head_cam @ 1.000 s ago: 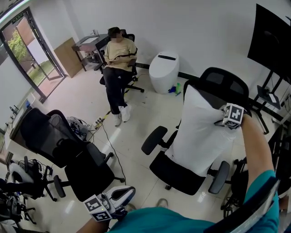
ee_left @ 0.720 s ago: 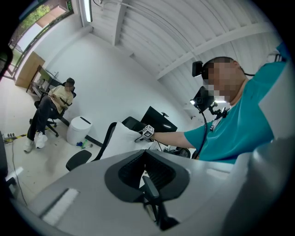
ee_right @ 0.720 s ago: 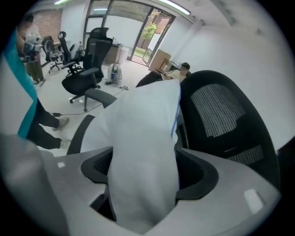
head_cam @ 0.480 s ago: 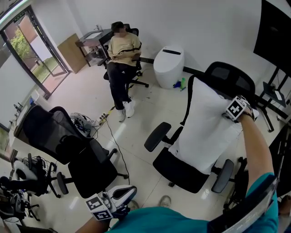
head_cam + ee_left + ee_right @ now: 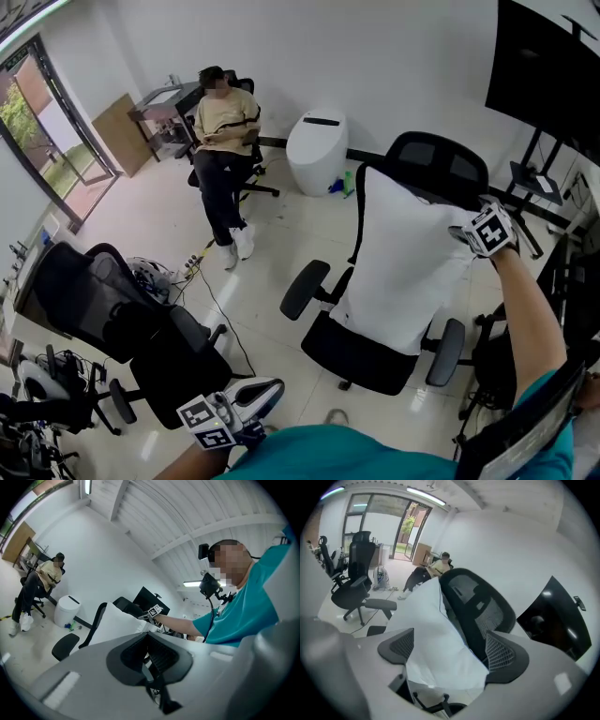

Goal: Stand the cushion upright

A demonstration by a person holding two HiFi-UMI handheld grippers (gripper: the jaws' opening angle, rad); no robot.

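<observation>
One cushion [image 5: 398,262], two tools [image 5: 267,392] [image 5: 461,234], one seated person [image 5: 223,122]

White cushion [image 5: 403,267] upright on blk office chair [image 5: 356,358] seat, leant vs backrest.

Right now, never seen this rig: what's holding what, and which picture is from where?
No robot: a person holds a two-jaw gripper in each hand. One picture comes from a camera on the person's head, looking down; the other two ride on the grippers and look along their jaws. A white cushion stands upright on an office chair, leaning on its backrest. The right gripper is at its top corner; its jaws have just been opening, the corner sits between them, not pinched. The left gripper is shut and holds nothing.
</observation>
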